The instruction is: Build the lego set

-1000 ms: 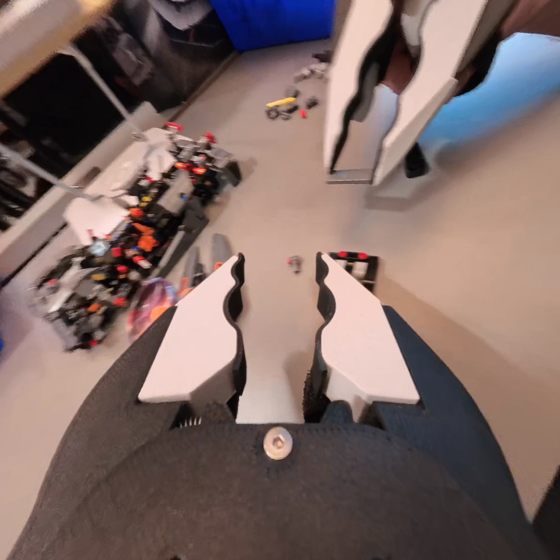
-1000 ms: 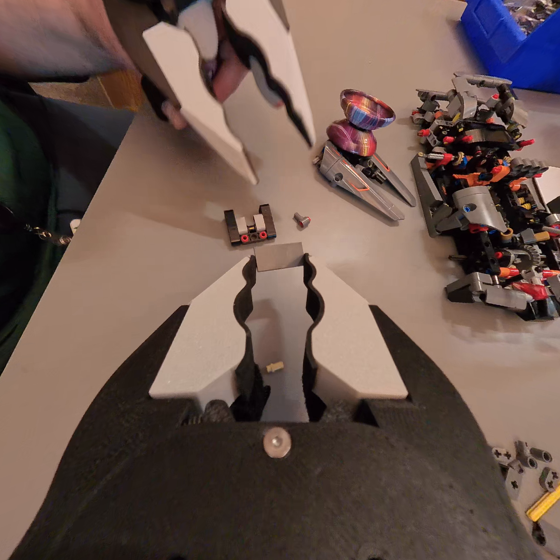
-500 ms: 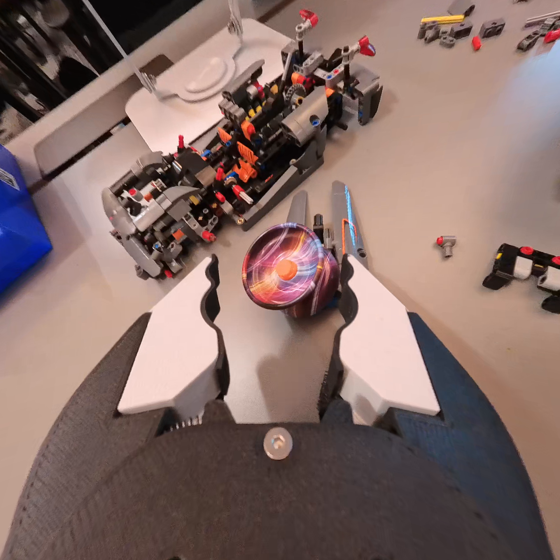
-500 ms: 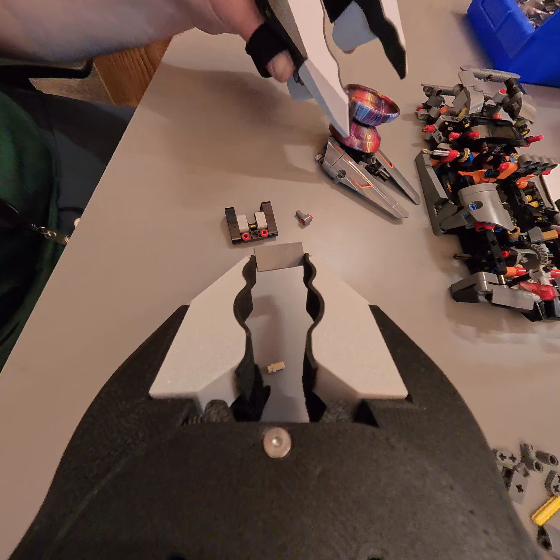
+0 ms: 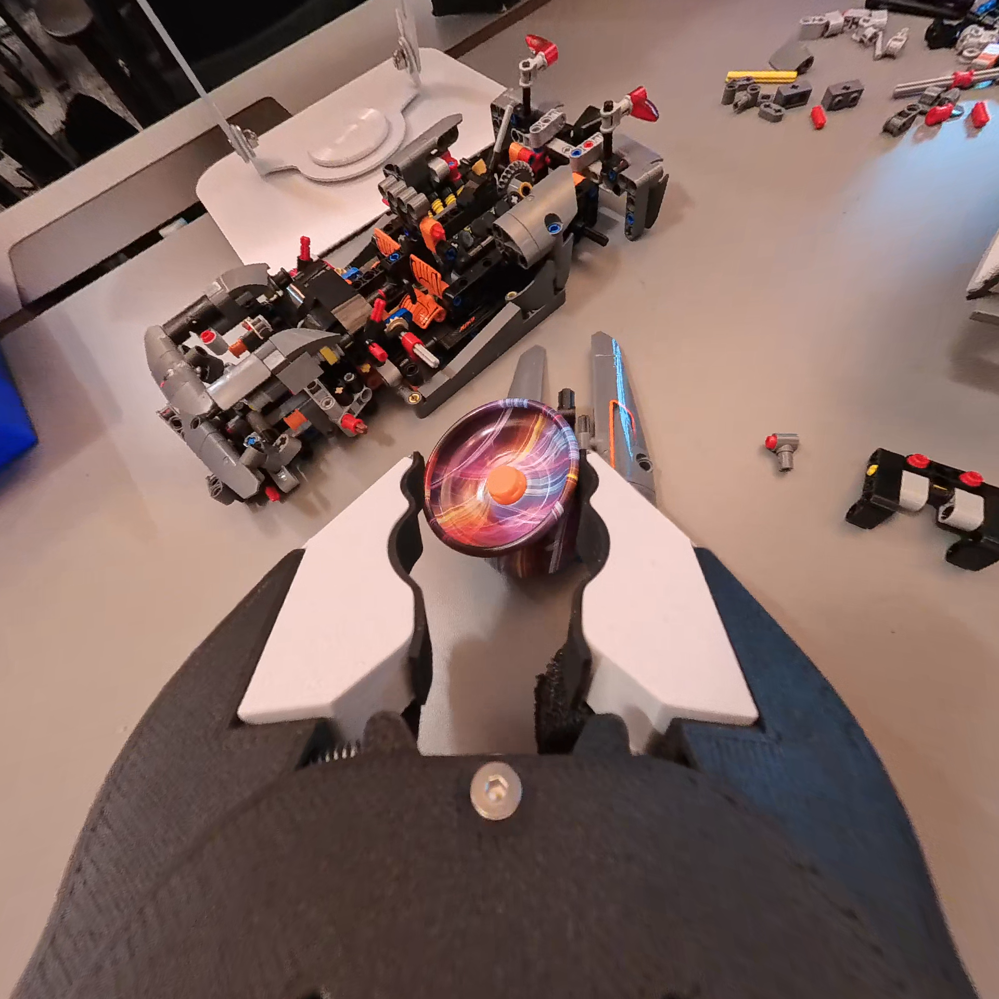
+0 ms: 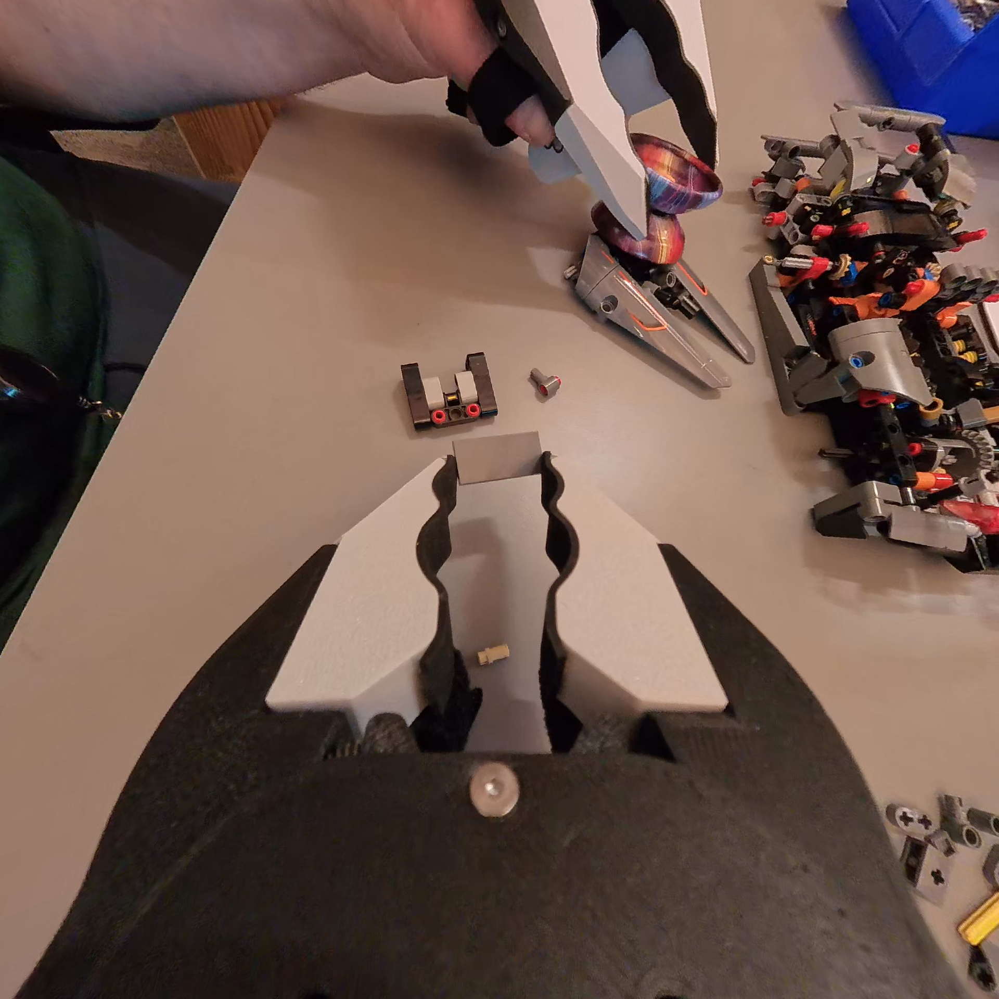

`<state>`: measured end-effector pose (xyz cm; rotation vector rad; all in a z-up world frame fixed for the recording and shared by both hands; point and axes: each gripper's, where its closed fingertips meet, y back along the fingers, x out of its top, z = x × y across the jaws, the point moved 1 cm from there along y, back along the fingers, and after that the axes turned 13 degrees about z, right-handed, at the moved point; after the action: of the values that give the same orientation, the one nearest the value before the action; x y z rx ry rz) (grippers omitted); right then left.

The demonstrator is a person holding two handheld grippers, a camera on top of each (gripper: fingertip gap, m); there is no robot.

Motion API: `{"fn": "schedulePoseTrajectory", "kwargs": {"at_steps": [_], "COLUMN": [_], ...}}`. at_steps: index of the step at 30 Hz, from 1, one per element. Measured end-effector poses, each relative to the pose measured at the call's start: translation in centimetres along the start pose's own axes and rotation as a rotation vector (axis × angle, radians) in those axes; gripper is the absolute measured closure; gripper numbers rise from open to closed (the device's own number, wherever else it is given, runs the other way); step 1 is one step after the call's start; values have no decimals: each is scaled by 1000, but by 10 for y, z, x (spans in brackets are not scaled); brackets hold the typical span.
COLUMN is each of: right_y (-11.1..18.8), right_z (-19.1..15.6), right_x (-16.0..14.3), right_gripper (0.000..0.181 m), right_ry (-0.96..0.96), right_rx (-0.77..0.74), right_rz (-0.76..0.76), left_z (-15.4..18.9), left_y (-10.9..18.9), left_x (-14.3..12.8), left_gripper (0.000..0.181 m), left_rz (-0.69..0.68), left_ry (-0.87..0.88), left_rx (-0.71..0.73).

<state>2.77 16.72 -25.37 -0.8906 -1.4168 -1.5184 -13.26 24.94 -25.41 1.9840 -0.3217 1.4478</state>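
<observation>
left gripper [image 5: 500, 475] closes around the swirled yo-yo [image 5: 500, 478] weighing down the grey wedge assembly [image 6: 657, 302], likely to clear it; right gripper [image 6: 497, 459] pinches a grey tile [image 6: 496, 455] ready near the car chassis [image 5: 400, 302]

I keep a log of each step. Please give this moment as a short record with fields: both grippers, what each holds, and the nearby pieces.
left gripper: around the swirl-patterned yo-yo, grip uncertain
yo-yo rests on: grey wedge-shaped panel assembly
right gripper: shut on a flat grey panel piece
table: small black sub-assembly, grey-and-red connector
main build: Technic car chassis
</observation>
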Motion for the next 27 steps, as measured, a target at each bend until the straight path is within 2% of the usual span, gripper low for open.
{"fn": "schedulePoseTrajectory", "kwargs": {"at_steps": [1,2,5,9,10,12,15,17,20,27], "right_y": [0,0,-1,-1,-1,-1,-1,0,-1,0], "right_z": [0,0,0,0,0,1,2,2,2,3], "right_x": [0,-1,-1,-3,-4,-5,-6,-6,-7,-8], "right_gripper": [152,152,152,152,152,152,152,152,152,152], "right_ry": [-1,-2,-5,-9,-11,-12,-14,-16,-17,-20], "right_rx": [0,1,3,6,6,4,2,2,4,2], "right_rz": [-1,-2,-2,-7,-8,-13,-13,-14,-17,-22], "left_z": [-2,-5,-8,-16,-16,-21,-32,-40,-50,-52], "left_y": [2,5,12,17,17,20,24,22,12,-17], "left_x": [2,8,16,13,11,10,-6,-16,-23,-33], "left_gripper": [136,173,165,155,145,137,117,111,112,129], "left_rz": [13,44,66,53,45,48,-40,-85,-97,-126], "left_ry": [-12,-22,-11,-30,-14,14,24,9,15,65], "left_rx": [16,31,22,13,-7,-22,-22,-9,10,-18]}}
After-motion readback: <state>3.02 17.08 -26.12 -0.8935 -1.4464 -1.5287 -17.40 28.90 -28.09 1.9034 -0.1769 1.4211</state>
